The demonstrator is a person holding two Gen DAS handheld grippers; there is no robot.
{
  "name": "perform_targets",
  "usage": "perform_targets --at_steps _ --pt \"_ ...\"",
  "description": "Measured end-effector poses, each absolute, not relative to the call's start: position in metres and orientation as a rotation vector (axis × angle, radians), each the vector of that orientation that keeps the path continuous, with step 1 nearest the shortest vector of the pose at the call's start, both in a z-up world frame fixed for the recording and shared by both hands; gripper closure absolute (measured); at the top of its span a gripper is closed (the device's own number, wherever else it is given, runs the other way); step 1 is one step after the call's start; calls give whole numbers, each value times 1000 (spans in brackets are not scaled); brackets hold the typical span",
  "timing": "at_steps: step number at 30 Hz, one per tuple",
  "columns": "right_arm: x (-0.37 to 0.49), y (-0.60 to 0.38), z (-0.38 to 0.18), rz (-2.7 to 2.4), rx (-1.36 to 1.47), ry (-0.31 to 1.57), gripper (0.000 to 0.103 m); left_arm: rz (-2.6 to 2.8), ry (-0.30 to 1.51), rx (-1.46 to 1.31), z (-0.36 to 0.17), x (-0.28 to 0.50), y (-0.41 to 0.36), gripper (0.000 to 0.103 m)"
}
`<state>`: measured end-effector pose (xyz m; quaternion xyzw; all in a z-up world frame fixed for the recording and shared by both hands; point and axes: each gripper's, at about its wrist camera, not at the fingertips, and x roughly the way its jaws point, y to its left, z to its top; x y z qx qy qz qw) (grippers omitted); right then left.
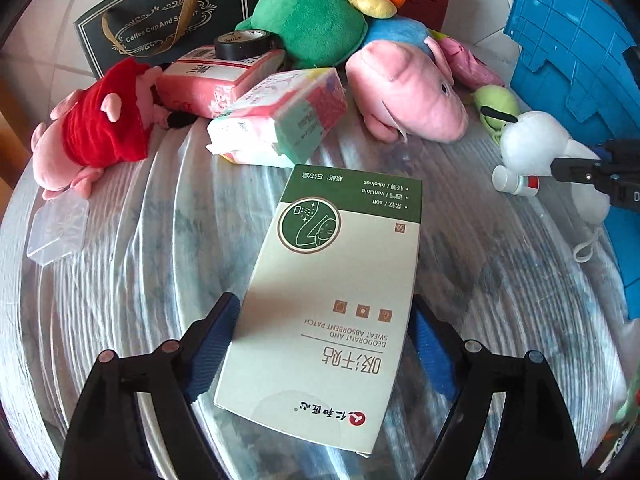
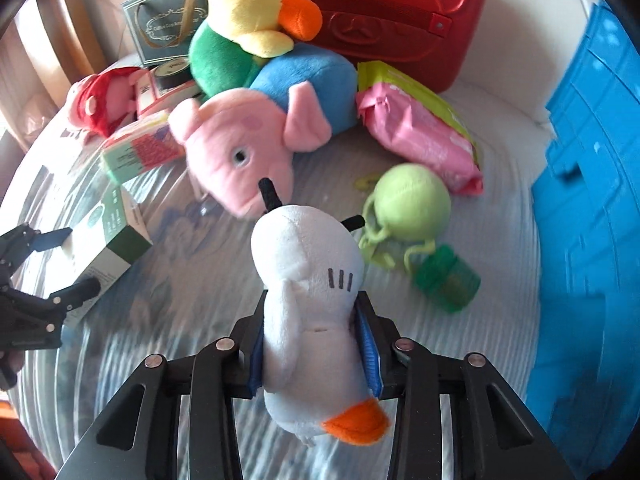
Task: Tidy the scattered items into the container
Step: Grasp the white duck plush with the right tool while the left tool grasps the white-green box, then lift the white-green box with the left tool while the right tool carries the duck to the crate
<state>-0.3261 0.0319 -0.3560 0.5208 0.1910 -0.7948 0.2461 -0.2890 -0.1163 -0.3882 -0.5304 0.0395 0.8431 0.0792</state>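
Note:
My left gripper (image 1: 324, 332) stands open around the near end of a green and white patch box (image 1: 332, 296) lying on the table; the blue pads flank its sides, and contact is unclear. The box also shows in the right wrist view (image 2: 108, 240) with the left gripper (image 2: 68, 260) at it. My right gripper (image 2: 312, 336) is shut on a white plush duck (image 2: 312, 304) with an orange beak, held above the table. The duck shows in the left wrist view (image 1: 536, 144) too. The blue plastic container (image 2: 592, 200) stands at the right (image 1: 572, 60).
On the table lie a pink pig plush (image 2: 240, 152), a red-dressed pig (image 1: 92, 128), a green and yellow plush pile (image 1: 316, 20), tissue packs (image 1: 280, 120), black tape (image 1: 244, 44), a green plush ball (image 2: 412, 200), a green jar (image 2: 448, 280), a pink packet (image 2: 416, 128), a small bottle (image 1: 516, 184), a clear lid (image 1: 60, 228).

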Motion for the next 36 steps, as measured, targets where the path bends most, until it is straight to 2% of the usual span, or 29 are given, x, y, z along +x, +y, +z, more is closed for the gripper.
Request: perform_targets --at_steps 11,12,13,14,19,23,25,26,27,28,29,36 --pt "-227 66 -292 -2193 1423 432 66 2617 149 -1531 -332 -226 -99 25" --pt "-222 70 -285 -2199 1418 415 66 2616 155 -1524 -324 -220 -95 74" --pt "-216 72 -278 -2206 1409 402 66 2627 189 -1538 -318 -216 -92 88" --pt "-210 76 -270 -2213 1396 389 66 2633 196 -1557 -311 -213 -91 93" --pt "-182 92 -240 -2223 1352 336 66 2631 209 -1607 -302 -200 -94 93" --pt "-159 100 -231 -2211 1329 347 66 2633 58 -1649 -312 -188 -119 93" --pt "-152 104 -229 -2205 1324 346 66 2610 -25 -1701 -323 -182 -133 90" --pt "-148 106 -229 -2200 1324 342 66 2598 -53 -1724 -329 -179 -137 76" --pt "-146 107 -230 -2197 1325 343 65 2585 -79 -1741 -334 -176 -139 51" --pt "-143 108 -230 -2195 1329 341 65 2573 -98 -1752 -339 -174 -140 37" --pt "-141 110 -231 -2193 1331 339 65 2572 -100 -1752 -343 -172 -138 17" --pt "-132 111 -234 -2183 1341 354 65 2521 18 -1822 -378 -185 -114 14"
